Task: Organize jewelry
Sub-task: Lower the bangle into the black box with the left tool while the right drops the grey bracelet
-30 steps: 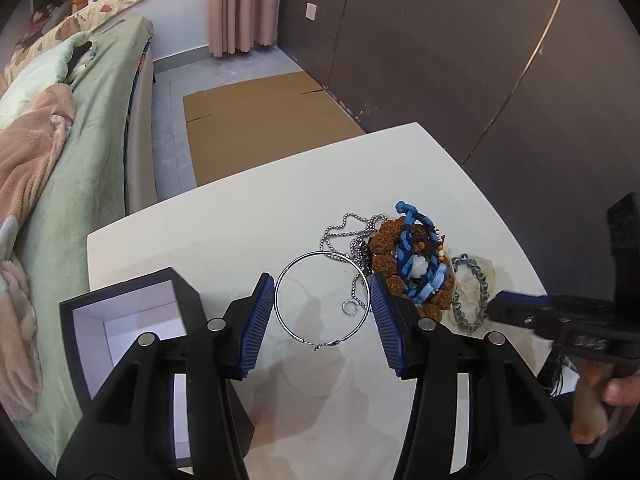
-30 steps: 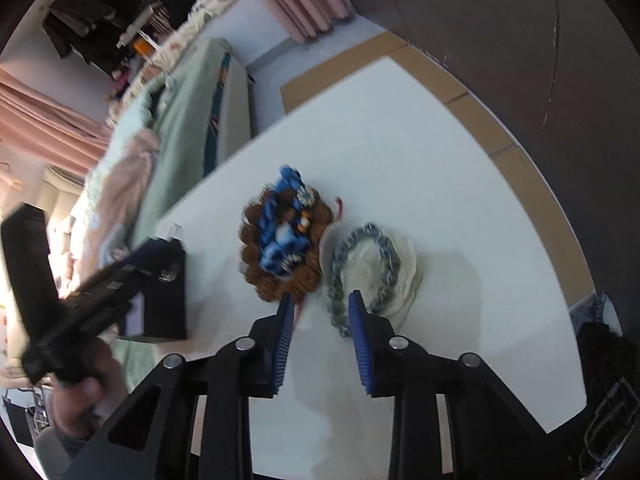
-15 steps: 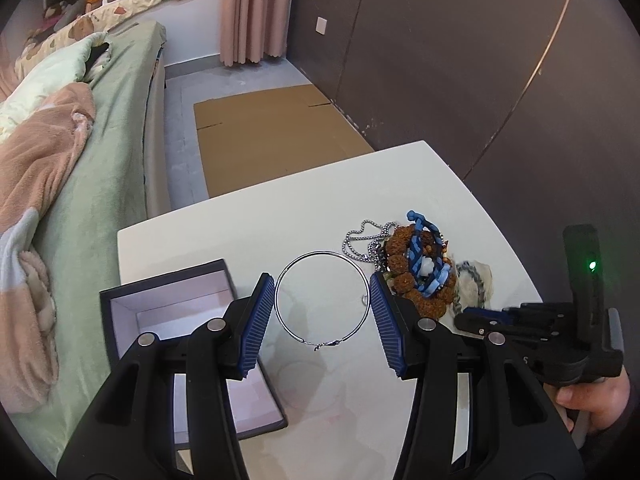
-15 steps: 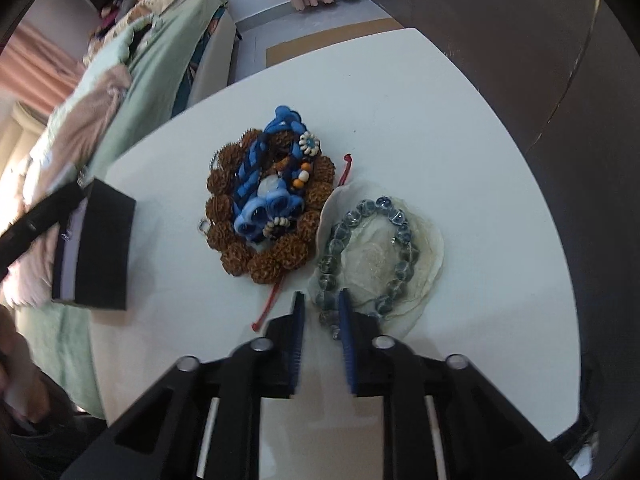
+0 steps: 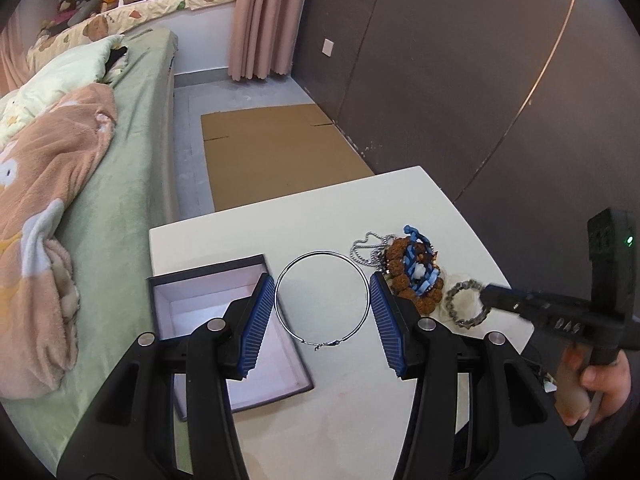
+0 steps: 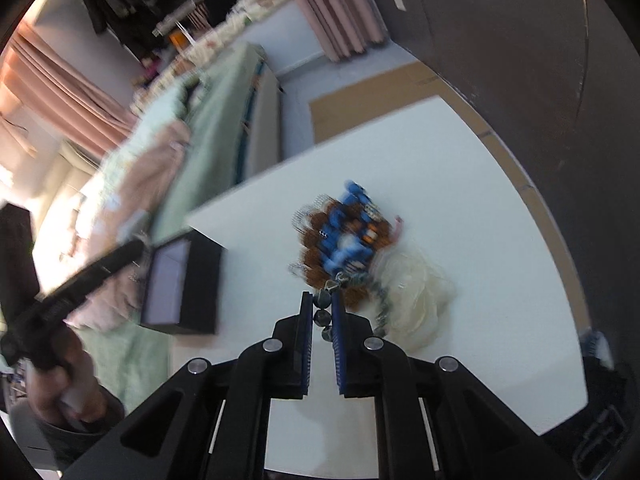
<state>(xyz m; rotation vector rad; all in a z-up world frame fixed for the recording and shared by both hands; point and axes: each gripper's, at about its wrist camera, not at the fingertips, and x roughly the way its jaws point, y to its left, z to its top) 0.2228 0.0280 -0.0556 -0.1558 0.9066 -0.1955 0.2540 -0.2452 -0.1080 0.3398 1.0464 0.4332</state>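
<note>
My left gripper (image 5: 321, 292) is shut on a thin silver hoop (image 5: 320, 253) and holds it flat between the blue pads, above the right edge of an open black box (image 5: 208, 266) with a pale lining. My right gripper (image 6: 322, 304) is shut on a grey-blue bead bracelet (image 6: 322, 317). One end of the bracelet is lifted off a cream shell-like dish (image 6: 416, 292). In the left wrist view the bracelet (image 5: 466, 304) hangs at that gripper's tip. A brown seed bracelet with blue cord (image 5: 414, 270) and a silver chain (image 5: 366, 246) lie piled beside it.
Everything sits on a small white table (image 5: 320, 208). A bed with a green cover and peach blanket (image 5: 60, 184) runs along its left side. Flat cardboard (image 5: 272, 152) lies on the floor beyond, and a dark wall (image 5: 460, 80) stands to the right.
The left gripper rose and drifted left with the hoop, so it now stands over the box. The right gripper closed on the bead bracelet and lifted it.
</note>
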